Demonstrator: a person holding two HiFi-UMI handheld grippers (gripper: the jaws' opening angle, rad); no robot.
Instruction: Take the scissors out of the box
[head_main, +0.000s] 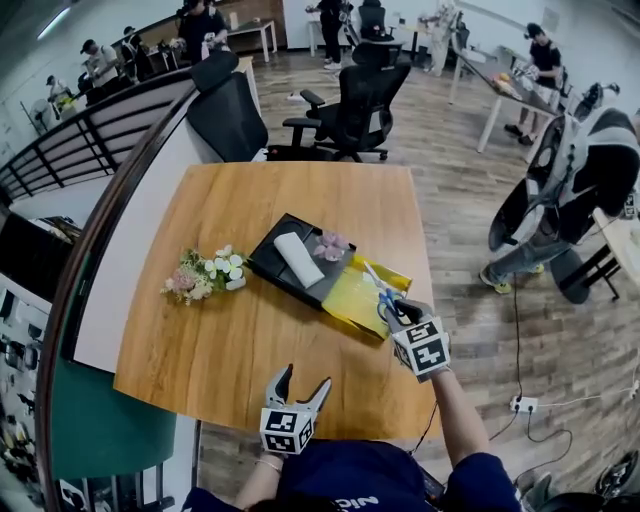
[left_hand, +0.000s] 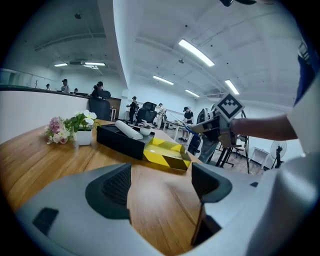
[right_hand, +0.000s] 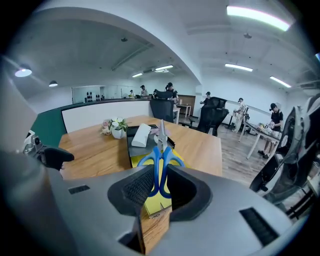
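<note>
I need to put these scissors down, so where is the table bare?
The table is bare between the flowers and the left tool, and along its far edge beyond the black box. Crowded around the black box and yellow box.

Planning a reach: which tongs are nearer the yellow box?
Right. Right tongs, gripping the scissors, are above the yellow box's right end; left tongs are at the table's near edge.

place: open-plan office | signs: black swivel chairs (head_main: 355, 95), white desks (head_main: 490, 92), people (head_main: 545, 60) working, ceiling strip lights (left_hand: 196, 52), wood-plank floor (head_main: 470, 210)
</note>
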